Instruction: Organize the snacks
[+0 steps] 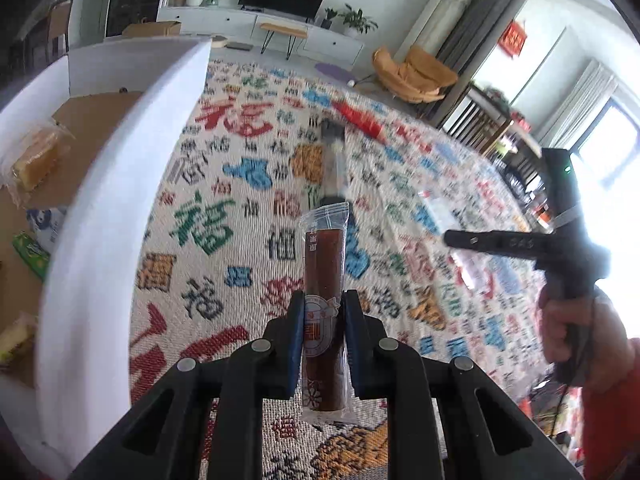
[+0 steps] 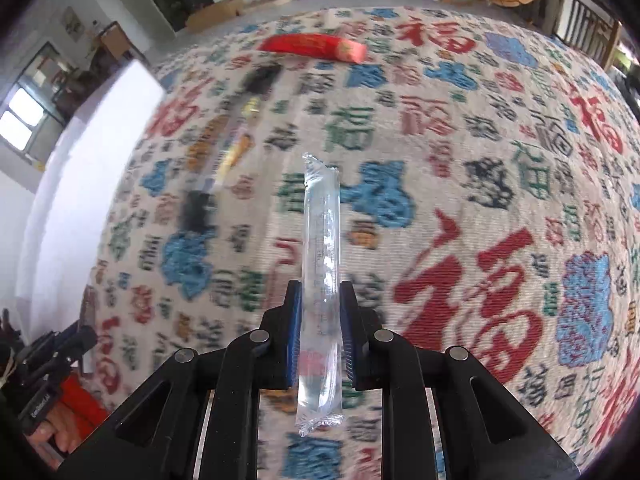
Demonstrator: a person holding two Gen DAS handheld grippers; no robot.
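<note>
1. Left wrist view only: a white box [image 1: 120,208] stands left of the left gripper [image 1: 323,336], with wrapped snacks [image 1: 38,160] inside; the right gripper [image 1: 452,238] shows at far right.
2. Right wrist view only: a red packet [image 2: 312,46] lies well ahead on the patterned cloth [image 2: 480,160].
3. Left gripper: clenched on a brown snack stick [image 1: 324,264], which juts forward past the fingertips.
4. Right gripper [image 2: 320,328]: clamped on a clear-wrapped stick [image 2: 320,240], held clear of the cloth.
</note>
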